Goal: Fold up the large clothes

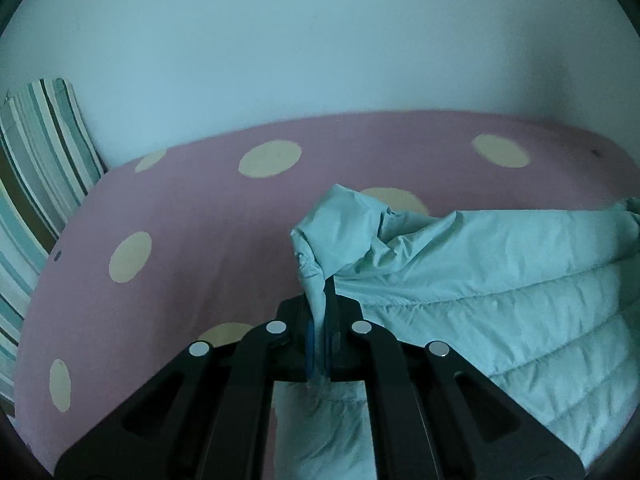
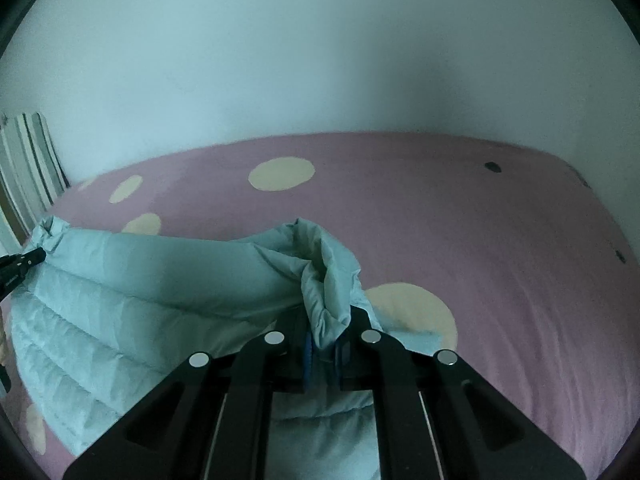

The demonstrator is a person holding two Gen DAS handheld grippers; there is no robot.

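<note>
Holding quilted jacket [image 1: 500, 280] above bed [image 1: 180, 220] | left tongs [image 1: 319, 320] clamp one edge | right tongs [image 2: 323, 344] clamp other, probably hem | stretched for folding

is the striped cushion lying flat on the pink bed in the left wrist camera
No. The striped cushion stands upright at the left edge, leaning against the wall beside the pink bed.

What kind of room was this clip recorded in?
Most likely a bedroom. The quilted jacket is spread over a bed with a pink polka-dot sheet, a striped pillow leans at one end, and a plain wall rises directly behind.
</note>
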